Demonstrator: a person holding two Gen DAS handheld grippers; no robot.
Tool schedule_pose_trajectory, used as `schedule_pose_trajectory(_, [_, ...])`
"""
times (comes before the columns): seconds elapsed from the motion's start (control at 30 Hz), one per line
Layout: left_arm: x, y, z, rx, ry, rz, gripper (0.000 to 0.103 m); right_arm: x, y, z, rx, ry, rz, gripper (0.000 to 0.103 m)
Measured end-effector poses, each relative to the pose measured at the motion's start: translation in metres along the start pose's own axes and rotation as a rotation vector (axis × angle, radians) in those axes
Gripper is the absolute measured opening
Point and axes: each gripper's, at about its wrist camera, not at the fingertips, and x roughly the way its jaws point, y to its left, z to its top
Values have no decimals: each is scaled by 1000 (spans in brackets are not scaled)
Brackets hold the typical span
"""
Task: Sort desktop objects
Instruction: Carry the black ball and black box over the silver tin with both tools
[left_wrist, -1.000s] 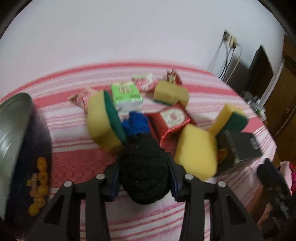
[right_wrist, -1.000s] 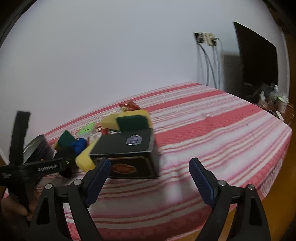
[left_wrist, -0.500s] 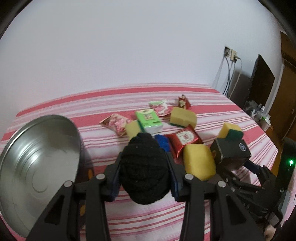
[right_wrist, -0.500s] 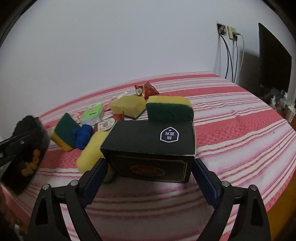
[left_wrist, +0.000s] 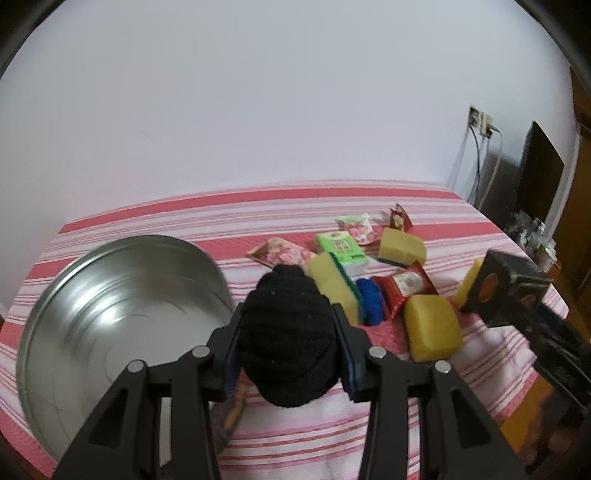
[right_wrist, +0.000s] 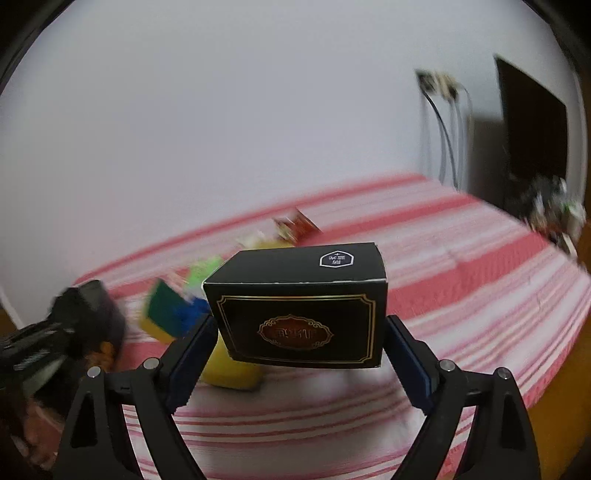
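Now, L to R: metal basin (left_wrist: 110, 314) sits at left, just beside left tongs (left_wrist: 288, 345), which pinch a black knit ball (left_wrist: 288, 332), so drop-off lies left; right tongs (right_wrist: 295, 354) clamp black box (right_wrist: 299, 314) across its long axis, lifted off counter (right_wrist: 461, 295).

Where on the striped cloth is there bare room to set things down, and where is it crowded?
Free: the far strip of the tablecloth behind the metal basin, and the wide right stretch seen in the right wrist view toward the table edge. Crowded: the middle cluster of sponges, snack packets and the green tissue pack.
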Motion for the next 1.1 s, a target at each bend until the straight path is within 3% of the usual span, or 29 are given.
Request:
schedule_pose_trajectory(0.17, [-10, 28, 1, -53, -15, 45, 42, -16, 51, 8, -97, -56, 99, 91])
schedule_pose_trajectory(0.4, [-34, 83, -4, -128, -52, 206, 42, -16, 133, 13, -209, -94, 296, 91])
schedule_pose_trajectory(0.63, [-50, 146, -11, -223, -63, 385, 42, 0, 202, 13, -285, -99, 428, 92])
schedule_pose_trajectory(0.83, [-40, 185, -18, -281, -18, 461, 42, 25, 237, 12, -305, -74, 461, 92])
schedule_pose_trajectory(1.1, [-21, 200, -25, -300, 26, 473, 42, 64, 261, 10, -343, -27, 435, 92])
